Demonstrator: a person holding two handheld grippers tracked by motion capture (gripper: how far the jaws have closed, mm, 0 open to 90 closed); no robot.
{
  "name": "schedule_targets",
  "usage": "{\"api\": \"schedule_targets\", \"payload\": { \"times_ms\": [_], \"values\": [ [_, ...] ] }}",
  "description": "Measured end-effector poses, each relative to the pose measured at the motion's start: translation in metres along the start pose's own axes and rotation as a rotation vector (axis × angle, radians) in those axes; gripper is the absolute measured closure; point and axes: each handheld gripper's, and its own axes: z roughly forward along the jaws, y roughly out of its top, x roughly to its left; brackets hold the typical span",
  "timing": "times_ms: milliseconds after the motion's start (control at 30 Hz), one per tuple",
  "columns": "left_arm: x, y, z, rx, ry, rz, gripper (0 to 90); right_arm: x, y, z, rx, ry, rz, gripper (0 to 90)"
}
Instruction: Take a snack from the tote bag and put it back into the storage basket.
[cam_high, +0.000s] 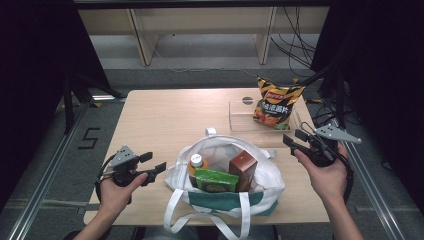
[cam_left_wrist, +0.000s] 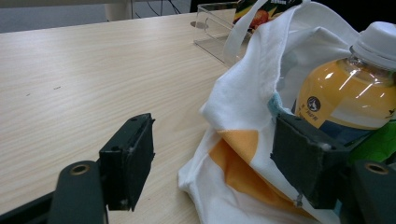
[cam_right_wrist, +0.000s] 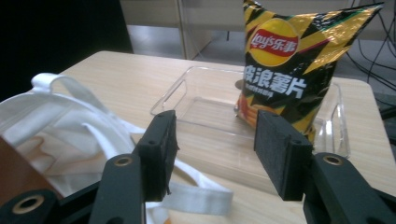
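My right gripper (cam_high: 295, 141) hangs with its fingers well apart and empty, just short of the clear tray (cam_right_wrist: 196, 77) where the chip bag (cam_right_wrist: 292, 60) stands upright. My left gripper (cam_high: 152, 163) is also wide open, holding nothing, one finger (cam_left_wrist: 306, 161) right by the white tote bag (cam_high: 222, 197) on the surface (cam_high: 165, 115).

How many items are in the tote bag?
3 visible: orange drink bottle at the left, green packet in front, brown carton at the right. More may lie hidden underneath inside the tote bag.
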Motion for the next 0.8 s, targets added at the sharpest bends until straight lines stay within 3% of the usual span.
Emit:
{"api": "schedule_targets", "payload": {
  "times_ms": [100, 167, 267, 333, 400, 500, 567, 633, 667, 700, 767, 800],
  "values": [
    [0.0, 0.0, 0.0, 0.0, 0.0, 0.001, 29.0, 0.005, -0.003, -0.002, 0.001, 0.013, -0.022, 49.4],
    [0.0, 0.0, 0.0, 0.001, -0.001, 0.002, 29.1, 0.01, -0.005, -0.004, -0.002, 0.019, 0.003, 49.2],
    [0.0, -0.001, 0.002, -0.004, -0.009, -0.013, 29.0, 0.013, -0.007, -0.006, -0.005, 0.031, -0.019, 49.1],
    [0.001, 0.0, 0.001, -0.001, -0.005, 0.001, 29.1, 0.018, -0.008, -0.01, 0.006, 0.031, 0.002, 48.9],
    [0.002, 0.0, 0.001, -0.003, -0.005, -0.004, 29.0, 0.019, -0.008, -0.013, -0.002, 0.034, -0.023, 48.8],
    [0.002, -0.001, 0.003, 0.0, -0.009, -0.011, 29.1, 0.024, -0.01, -0.018, 0.002, 0.041, 0.002, 48.6],
    [0.002, -0.001, 0.003, 0.003, -0.007, -0.006, 29.1, 0.025, -0.011, -0.019, -0.015, 0.059, -0.014, 48.6],
    [0.002, -0.001, 0.003, 0.005, -0.006, -0.004, 29.1, 0.029, -0.012, -0.024, -0.009, 0.058, 0.012, 48.5],
    [0.002, -0.001, 0.004, 0.005, -0.007, 0.003, 29.1, 0.029, -0.012, -0.025, -0.017, 0.064, -0.018, 48.4],
    [0.003, -0.001, 0.004, 0.002, -0.013, 0.0, 29.1, 0.033, -0.013, -0.028, -0.009, 0.066, 0.005, 48.3],
    [0.002, -0.002, 0.003, 0.004, -0.009, -0.01, 29.1, 0.034, -0.014, -0.028, -0.018, 0.073, -0.022, 48.0],
    [0.002, -0.002, 0.002, 0.004, -0.008, -0.004, 29.1, 0.037, -0.014, -0.03, -0.009, 0.077, 0.0, 47.9]
  ]
}}
